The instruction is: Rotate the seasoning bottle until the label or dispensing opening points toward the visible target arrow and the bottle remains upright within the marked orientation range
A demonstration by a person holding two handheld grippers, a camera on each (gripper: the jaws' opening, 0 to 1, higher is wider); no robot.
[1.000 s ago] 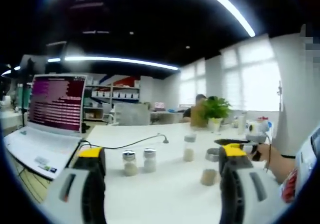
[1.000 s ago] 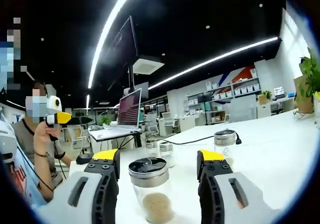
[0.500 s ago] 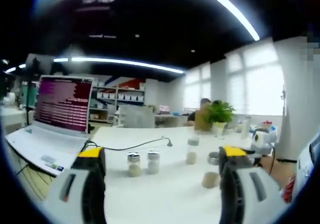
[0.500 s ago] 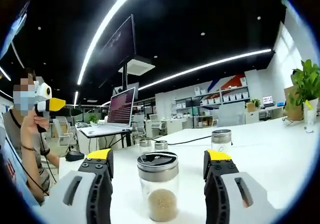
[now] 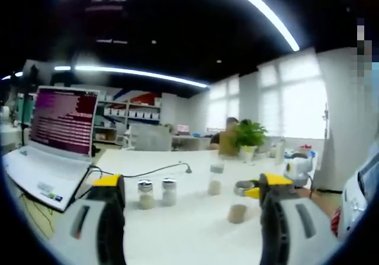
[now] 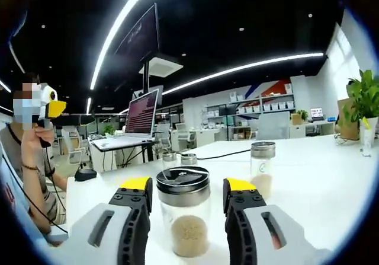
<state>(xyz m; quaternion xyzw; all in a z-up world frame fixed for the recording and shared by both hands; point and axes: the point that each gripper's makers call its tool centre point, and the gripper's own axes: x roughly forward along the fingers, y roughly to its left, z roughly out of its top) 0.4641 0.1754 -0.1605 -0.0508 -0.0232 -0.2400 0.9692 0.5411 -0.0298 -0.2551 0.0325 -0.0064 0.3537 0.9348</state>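
The seasoning bottle (image 6: 185, 214) is a clear glass jar with a dark steel lid and beige grains in the bottom. It stands upright on the white table (image 6: 314, 182). My right gripper (image 6: 187, 187) is open, its yellow-tipped jaws close on either side of the bottle, with a thin gap still showing on the right. In the left gripper view the same bottle (image 5: 238, 204) stands right of centre, with the right gripper (image 5: 294, 170) behind it. My left gripper (image 5: 189, 183) is held open above the table, nothing between its jaws.
A taller bottle (image 6: 262, 165) and two small shakers (image 6: 170, 158) stand further back on the table. An open laptop (image 5: 56, 128) sits at the left with a cable (image 5: 154, 171). A person (image 6: 29, 152) sits left. A potted plant (image 6: 362, 102) stands at the far right.
My right gripper's jaws have drawn in much closer around the seasoning bottle. The left gripper view has shifted slightly; its jaws stay wide apart.
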